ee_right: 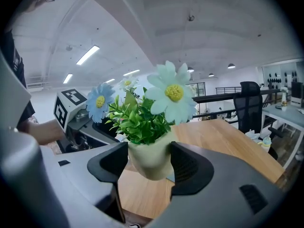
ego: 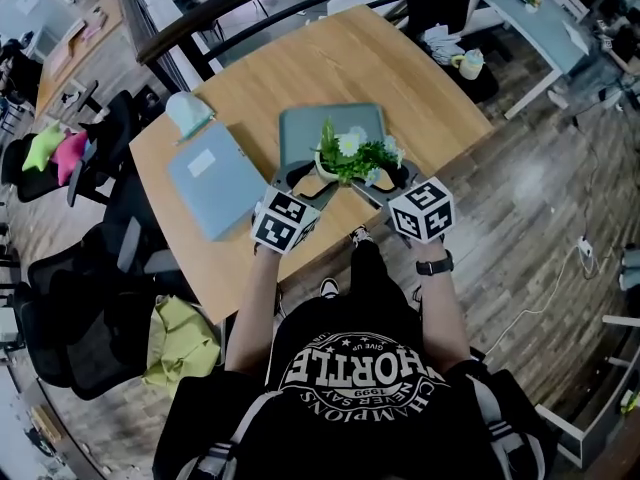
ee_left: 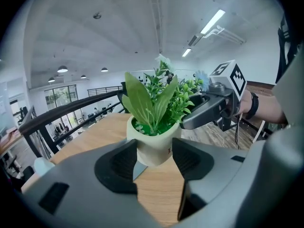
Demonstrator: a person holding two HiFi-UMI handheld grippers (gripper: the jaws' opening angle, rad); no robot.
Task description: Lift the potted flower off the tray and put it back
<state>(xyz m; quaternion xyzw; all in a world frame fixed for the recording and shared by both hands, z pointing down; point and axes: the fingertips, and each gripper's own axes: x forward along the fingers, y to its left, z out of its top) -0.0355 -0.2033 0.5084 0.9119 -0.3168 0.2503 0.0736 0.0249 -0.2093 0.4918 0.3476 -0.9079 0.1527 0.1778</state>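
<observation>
The potted flower (ego: pixel 355 156), a cream pot with green leaves and pale daisies, hangs in the air over the near edge of the grey-blue tray (ego: pixel 305 128) on the wooden table. My left gripper (ego: pixel 296 177) holds it from the left and my right gripper (ego: pixel 388 184) from the right. In the left gripper view the pot (ee_left: pixel 153 144) sits pinched between the dark pads, clear of the tabletop, with the right gripper (ee_left: pixel 209 110) behind it. The right gripper view shows the same pot (ee_right: pixel 148 159) clamped between its pads, the left gripper (ee_right: pixel 78 127) beyond.
A blue folder (ego: pixel 212 178) and a mint-coloured object (ego: pixel 187 111) lie on the table left of the tray. Black office chairs (ego: pixel 90 268) stand along the table's left side. A black railing (ee_left: pixel 61 110) runs behind the table.
</observation>
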